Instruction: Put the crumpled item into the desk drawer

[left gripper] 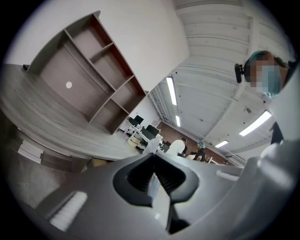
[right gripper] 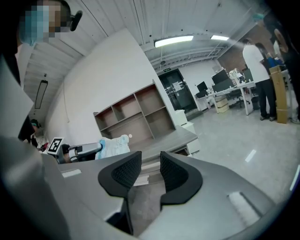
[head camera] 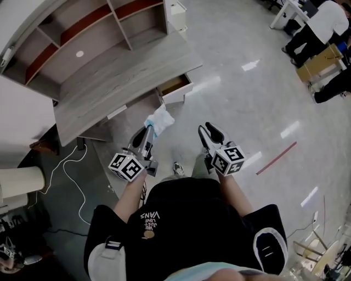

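The crumpled item (head camera: 159, 120), a white and pale blue wad, hangs from my left gripper (head camera: 150, 129), which is shut on it in front of the grey desk (head camera: 120, 82). In the left gripper view only a thin white edge of the item (left gripper: 153, 182) shows between the closed pads of the left gripper (left gripper: 153, 161). The desk drawer (head camera: 175, 86) stands pulled out at the desk's right end, just beyond the item. My right gripper (head camera: 207, 129) is open and empty, beside the left one. From the right gripper (right gripper: 150, 161) I see the item (right gripper: 112, 146) and the desk (right gripper: 164, 143).
An open shelf unit (head camera: 82, 33) stands on the desk's back. A white cable (head camera: 71, 170) trails on the floor at the left. A small white cabinet (head camera: 176, 15) stands past the desk. People and a cardboard box (head camera: 321, 60) are at the far right.
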A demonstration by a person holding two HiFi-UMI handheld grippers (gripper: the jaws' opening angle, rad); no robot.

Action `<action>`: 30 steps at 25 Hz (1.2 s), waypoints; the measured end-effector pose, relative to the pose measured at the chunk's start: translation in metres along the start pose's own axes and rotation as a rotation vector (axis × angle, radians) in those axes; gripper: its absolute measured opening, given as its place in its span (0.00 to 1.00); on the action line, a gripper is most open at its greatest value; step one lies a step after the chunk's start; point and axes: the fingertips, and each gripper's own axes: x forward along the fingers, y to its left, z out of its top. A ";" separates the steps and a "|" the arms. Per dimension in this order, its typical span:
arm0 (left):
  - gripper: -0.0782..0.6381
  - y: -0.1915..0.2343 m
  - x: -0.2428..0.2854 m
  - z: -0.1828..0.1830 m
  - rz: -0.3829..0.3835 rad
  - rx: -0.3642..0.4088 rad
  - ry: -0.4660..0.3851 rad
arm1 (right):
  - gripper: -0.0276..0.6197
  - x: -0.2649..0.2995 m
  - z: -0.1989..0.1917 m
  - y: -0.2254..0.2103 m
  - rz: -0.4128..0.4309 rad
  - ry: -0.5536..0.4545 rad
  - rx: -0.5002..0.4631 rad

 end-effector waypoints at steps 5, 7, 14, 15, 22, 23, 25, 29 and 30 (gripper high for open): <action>0.19 0.022 0.023 -0.010 0.036 -0.057 0.010 | 0.20 0.027 -0.001 -0.026 -0.001 0.040 0.005; 0.19 0.031 0.035 -0.014 0.053 -0.088 0.004 | 0.20 0.039 -0.002 -0.038 0.003 0.064 0.004; 0.19 0.071 0.075 -0.028 0.138 -0.144 0.002 | 0.24 0.089 -0.009 -0.079 0.031 0.164 -0.013; 0.19 0.076 0.082 -0.030 0.146 -0.133 0.008 | 0.24 0.096 -0.011 -0.085 0.034 0.179 -0.014; 0.19 0.103 0.139 -0.038 0.161 0.022 0.086 | 0.25 0.137 -0.035 -0.135 0.041 0.275 -0.004; 0.19 0.106 0.147 -0.041 0.164 0.041 0.100 | 0.25 0.142 -0.039 -0.142 0.038 0.285 0.002; 0.19 0.112 0.159 -0.046 0.172 0.074 0.126 | 0.29 0.152 -0.047 -0.155 0.035 0.303 0.018; 0.19 0.124 0.175 -0.057 0.188 0.138 0.184 | 0.29 0.169 -0.063 -0.172 0.035 0.334 0.042; 0.19 0.126 0.180 -0.059 0.189 0.158 0.196 | 0.29 0.174 -0.065 -0.177 0.037 0.339 0.041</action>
